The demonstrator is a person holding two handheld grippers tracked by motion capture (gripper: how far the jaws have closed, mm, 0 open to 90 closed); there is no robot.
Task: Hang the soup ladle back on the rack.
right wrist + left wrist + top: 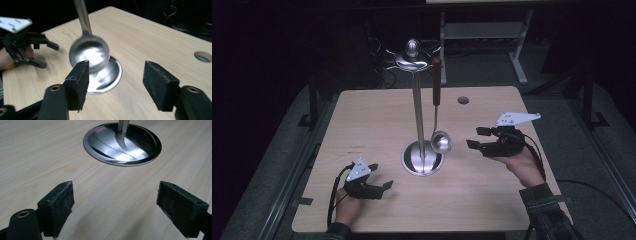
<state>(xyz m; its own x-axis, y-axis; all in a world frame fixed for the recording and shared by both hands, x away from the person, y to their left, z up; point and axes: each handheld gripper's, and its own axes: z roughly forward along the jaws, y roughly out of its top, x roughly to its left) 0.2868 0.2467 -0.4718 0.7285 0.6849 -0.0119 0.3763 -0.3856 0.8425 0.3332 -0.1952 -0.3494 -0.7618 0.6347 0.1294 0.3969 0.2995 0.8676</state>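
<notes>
The ladle [440, 135] hangs from the utensil stand [421, 159] at the table's middle, and with both the right gripper [475, 138] and left gripper [381, 176] wide and empty, a careless bump could swing it off its hook.

Ladle [89, 53] bowl blurred, handle cropped

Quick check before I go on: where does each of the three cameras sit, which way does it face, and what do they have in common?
High view: above the near table edge, facing forward and down; both forearms, left gripper, right gripper.
Left gripper view: rides the left gripper, looks over the table at the stand's round base.
Right gripper view: rides the right gripper, faces the hanging ladle; the left hand beyond.
Shared: all show the base.
</notes>
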